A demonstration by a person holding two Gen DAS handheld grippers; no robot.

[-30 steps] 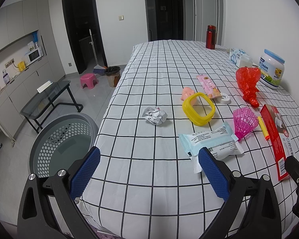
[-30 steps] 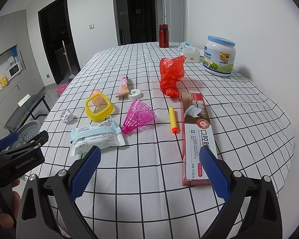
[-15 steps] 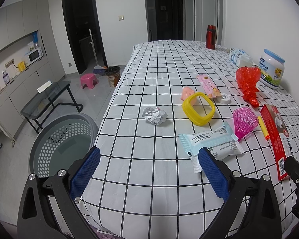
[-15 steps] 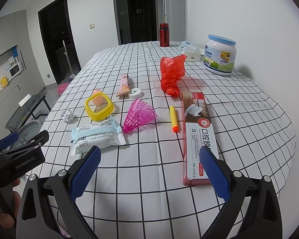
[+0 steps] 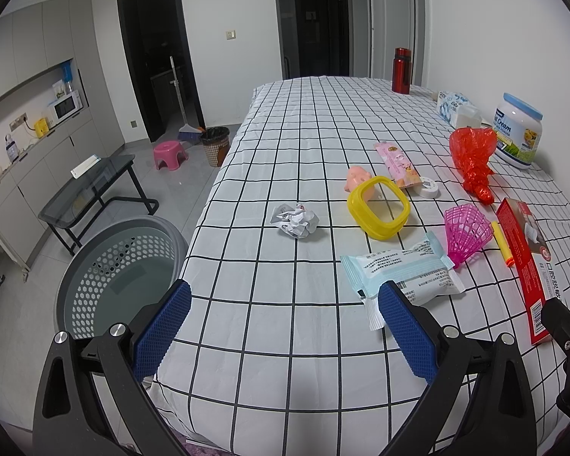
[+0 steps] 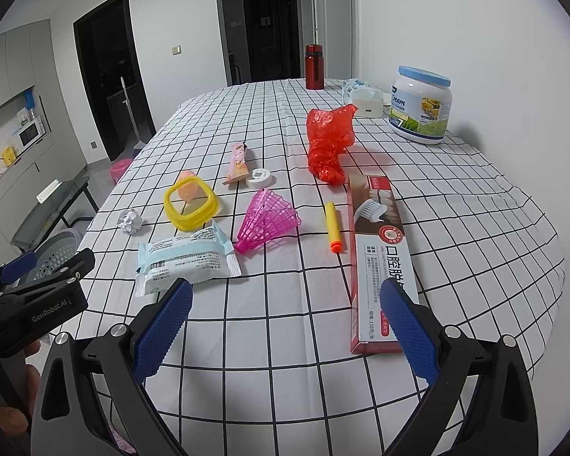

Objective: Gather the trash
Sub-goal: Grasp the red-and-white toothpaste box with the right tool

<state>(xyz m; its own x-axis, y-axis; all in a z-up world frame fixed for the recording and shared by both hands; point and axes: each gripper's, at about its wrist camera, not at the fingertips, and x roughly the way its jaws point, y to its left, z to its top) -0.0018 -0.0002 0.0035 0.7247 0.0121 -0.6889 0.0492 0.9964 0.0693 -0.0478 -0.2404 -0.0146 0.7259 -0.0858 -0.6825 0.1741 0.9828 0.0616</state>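
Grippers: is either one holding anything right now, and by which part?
Nothing is held. The left gripper and right gripper are both open and empty above the table's near edge.

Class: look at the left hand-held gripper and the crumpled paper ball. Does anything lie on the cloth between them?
Nothing visible does. Only bare checked cloth lies between the open left hand-held gripper and the crumpled paper ball. The pale blue wrapper lies off to its right.

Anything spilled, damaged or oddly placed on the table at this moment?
Nothing spilled. The crumpled paper ball and the scrunched red plastic bag read as litter among whole items. The pink plastic shuttlecock lies tipped on its side. Both grippers are open and empty.
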